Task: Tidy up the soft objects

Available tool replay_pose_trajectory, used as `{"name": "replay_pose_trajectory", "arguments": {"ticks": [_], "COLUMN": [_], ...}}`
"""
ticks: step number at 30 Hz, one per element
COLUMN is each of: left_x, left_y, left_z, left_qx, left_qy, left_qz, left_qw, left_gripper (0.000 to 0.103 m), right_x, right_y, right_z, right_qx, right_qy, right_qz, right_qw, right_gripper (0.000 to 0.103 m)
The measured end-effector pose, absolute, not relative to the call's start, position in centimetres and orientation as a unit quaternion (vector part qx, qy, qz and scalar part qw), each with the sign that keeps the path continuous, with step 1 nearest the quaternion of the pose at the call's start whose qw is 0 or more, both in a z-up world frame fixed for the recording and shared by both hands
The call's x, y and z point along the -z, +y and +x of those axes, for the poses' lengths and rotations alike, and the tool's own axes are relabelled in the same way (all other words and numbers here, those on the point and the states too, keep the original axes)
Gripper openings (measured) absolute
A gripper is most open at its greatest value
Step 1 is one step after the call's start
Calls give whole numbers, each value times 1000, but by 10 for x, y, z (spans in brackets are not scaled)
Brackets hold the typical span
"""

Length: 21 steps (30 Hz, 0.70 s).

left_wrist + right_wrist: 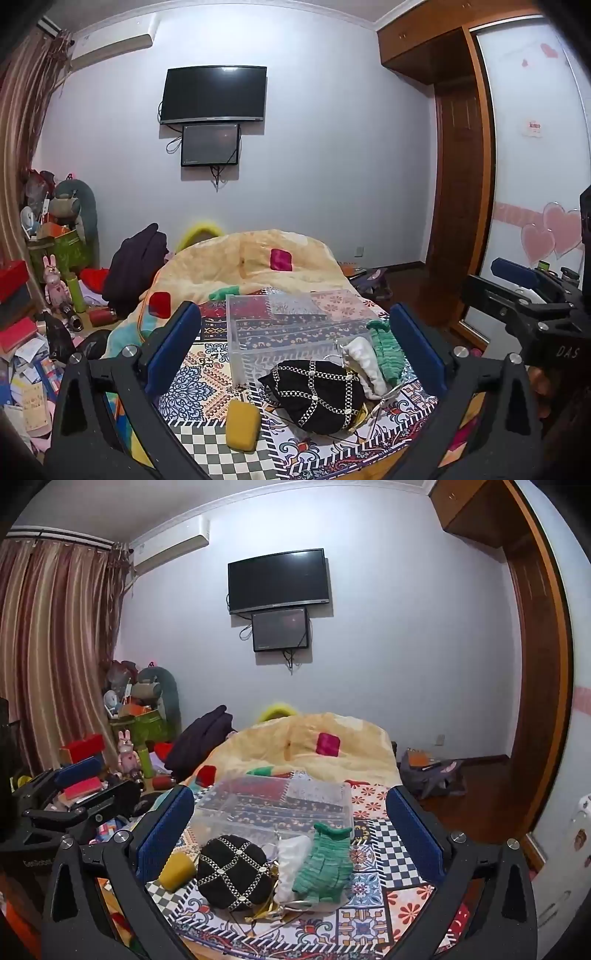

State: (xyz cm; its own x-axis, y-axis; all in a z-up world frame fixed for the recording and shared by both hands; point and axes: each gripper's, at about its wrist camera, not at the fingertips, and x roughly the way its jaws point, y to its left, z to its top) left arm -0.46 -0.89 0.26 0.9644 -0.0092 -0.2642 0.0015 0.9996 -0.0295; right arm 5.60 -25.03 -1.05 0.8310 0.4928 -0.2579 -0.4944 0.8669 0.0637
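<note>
I hold both grippers released: left gripper [295, 350], right gripper [290, 834] hover above bed; soft pile beside clear box [277, 805], ready for loading.

hat [233, 872] – black, chain-lattice | sponge [242, 420] – yellow | knit [325, 864] – green

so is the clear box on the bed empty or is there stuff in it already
Empty. Through the clear box only the patterned bedcover shows; the black pouch, green knit, white cloth and yellow sponge lie outside, in front.
</note>
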Motion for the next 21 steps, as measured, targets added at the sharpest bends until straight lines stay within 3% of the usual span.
{"name": "replay_pose_trajectory", "arguments": {"ticks": [21], "left_x": [-5], "left_y": [-7], "left_z": [-8], "left_qx": [7], "left_qy": [129], "left_qz": [-17], "left_qw": [991], "left_gripper": [103], "right_x": [4], "right_y": [-254], "right_z": [51], "right_qx": [-260], "right_qy": [128], "right_qz": [1], "right_qw": [957], "right_gripper": [103]}}
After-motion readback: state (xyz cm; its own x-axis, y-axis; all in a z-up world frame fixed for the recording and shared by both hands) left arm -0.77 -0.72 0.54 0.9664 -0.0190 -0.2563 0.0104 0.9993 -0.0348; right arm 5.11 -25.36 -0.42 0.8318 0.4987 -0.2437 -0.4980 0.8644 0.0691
